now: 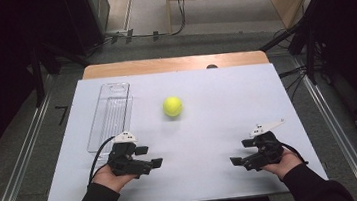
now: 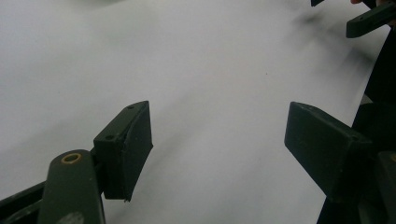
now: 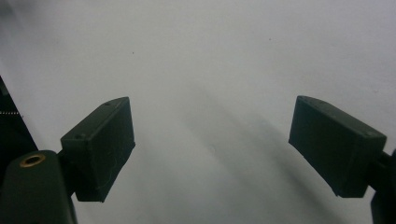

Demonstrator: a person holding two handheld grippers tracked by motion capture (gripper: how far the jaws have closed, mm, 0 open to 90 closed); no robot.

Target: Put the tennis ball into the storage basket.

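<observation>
Dim, soft overhead light; both close views hazy, with faint shadows.

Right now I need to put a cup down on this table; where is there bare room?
The widest free patch lies right of the yellow ball, up to the table far edge. Between the left gripper and right gripper is bare too. The clear tray crowds the left strip.
</observation>
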